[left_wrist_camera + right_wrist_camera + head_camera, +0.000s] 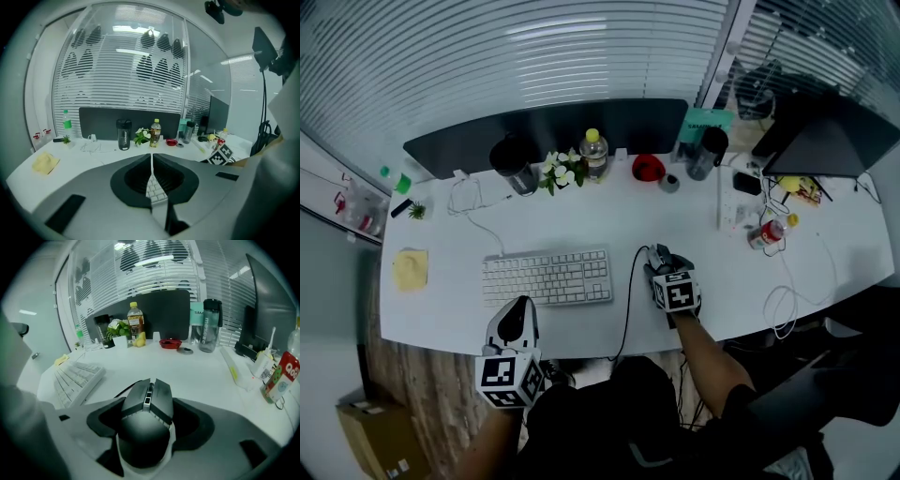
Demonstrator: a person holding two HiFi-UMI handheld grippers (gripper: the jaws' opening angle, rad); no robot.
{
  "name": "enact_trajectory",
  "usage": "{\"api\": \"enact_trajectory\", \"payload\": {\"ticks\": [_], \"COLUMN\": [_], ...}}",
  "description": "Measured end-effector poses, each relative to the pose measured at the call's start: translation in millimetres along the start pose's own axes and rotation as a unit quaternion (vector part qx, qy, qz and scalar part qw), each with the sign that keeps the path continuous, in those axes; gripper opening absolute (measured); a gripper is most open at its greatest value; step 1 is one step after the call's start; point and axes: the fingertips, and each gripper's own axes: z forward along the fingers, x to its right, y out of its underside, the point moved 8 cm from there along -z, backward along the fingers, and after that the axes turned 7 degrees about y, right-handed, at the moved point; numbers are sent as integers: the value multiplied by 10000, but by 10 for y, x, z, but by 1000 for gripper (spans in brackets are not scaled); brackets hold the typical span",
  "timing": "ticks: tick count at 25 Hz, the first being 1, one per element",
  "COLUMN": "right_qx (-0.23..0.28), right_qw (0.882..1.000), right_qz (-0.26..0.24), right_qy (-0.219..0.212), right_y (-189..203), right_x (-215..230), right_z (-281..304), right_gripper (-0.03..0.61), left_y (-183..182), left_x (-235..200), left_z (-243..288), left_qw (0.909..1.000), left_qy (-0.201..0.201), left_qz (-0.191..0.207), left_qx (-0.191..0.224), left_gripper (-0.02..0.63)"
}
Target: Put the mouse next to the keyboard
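Note:
A dark grey wired mouse (657, 256) (145, 408) rests on the white desk (572, 225), a short way right of the white keyboard (547, 277) (75, 379). My right gripper (662, 264) (149, 414) is around the mouse, its jaws closed against the mouse's two sides. The mouse's black cable (628, 300) runs back over the desk's front edge. My left gripper (515, 319) (151, 165) hovers at the front edge just before the keyboard's left half, jaws together and empty; a strip of keys (157, 190) shows through the slit.
Along the back stand a dark monitor (548, 131), a black cup (514, 166), flowers (561, 171), a bottle (593, 152) and a red bowl (648, 167). A yellow cloth (411, 268) lies at left, a red can (766, 232) and cables at right.

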Motion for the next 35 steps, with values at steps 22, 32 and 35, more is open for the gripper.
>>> {"api": "enact_trajectory", "payload": {"ticks": [22,32,35], "right_qx": [3,975,1288], "right_qw": [9996,9950,9915], "right_qz": [-211,-125,-152], "right_qy": [189,151,57], "right_y": [-20,-708,-916], "right_x": [-1,-176,-305], "right_z": [-49,-908,-1252], "right_gripper": [342,337,330], "left_y": [-111,-458,-591], "left_x": [-127,-262,-295], "left_z": [-85,-213,-249], "left_qw": [9999,9967,9943], "left_qy": [103,536,703], "left_qz": [21,351,495], "left_qx": [102,492,624], "left_gripper": [32,32,32]}}
